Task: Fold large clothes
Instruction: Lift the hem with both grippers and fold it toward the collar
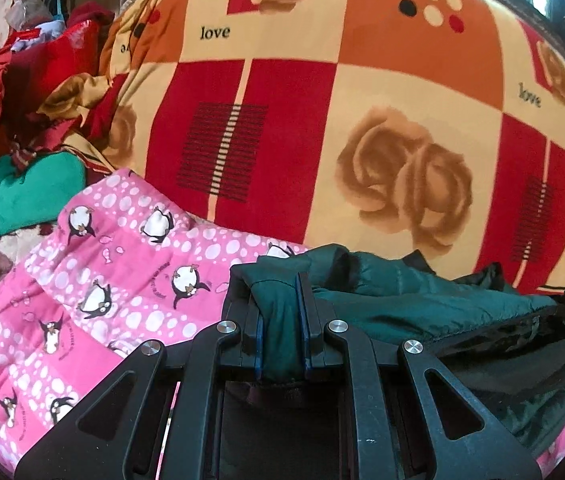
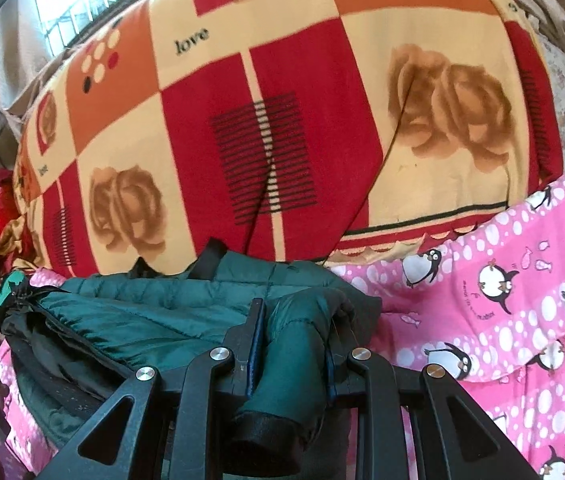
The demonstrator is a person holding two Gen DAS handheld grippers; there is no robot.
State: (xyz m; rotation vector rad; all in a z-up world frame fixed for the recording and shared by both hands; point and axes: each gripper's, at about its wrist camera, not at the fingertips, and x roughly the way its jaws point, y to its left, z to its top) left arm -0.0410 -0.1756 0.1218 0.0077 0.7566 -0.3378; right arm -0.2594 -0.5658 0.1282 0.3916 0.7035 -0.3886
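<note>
Nearest in the left wrist view, the left gripper (image 1: 282,312) has its jaws nearly together, clamped on a bunched edge of the dark green padded jacket (image 1: 422,300); in the right wrist view the right gripper (image 2: 294,340) pinches a sleeve of that jacket (image 2: 154,316) in the same narrow way, the black cuff hanging out below the jaws.

The jacket lies just beyond both grippers on the pink penguin quilt (image 1: 122,272), bunched and doubled over, its black lining and zip showing along 1 side; by my reading the fold is partly made but untidy; both held parts have yet to be laid down and smoothed, so roughly the middle of the job.

Beyond the quilt (image 2: 522,300) spreads the red, orange and cream rose blanket (image 1: 322,100); past its left edge sits a heap of other clothes (image 1: 22,80), red and green, none folded as far as I can see.

Count: 2 grippers; 1 jacket in hand; 1 quilt; 1 blanket; 1 heap, its pieces too tangled to number.
</note>
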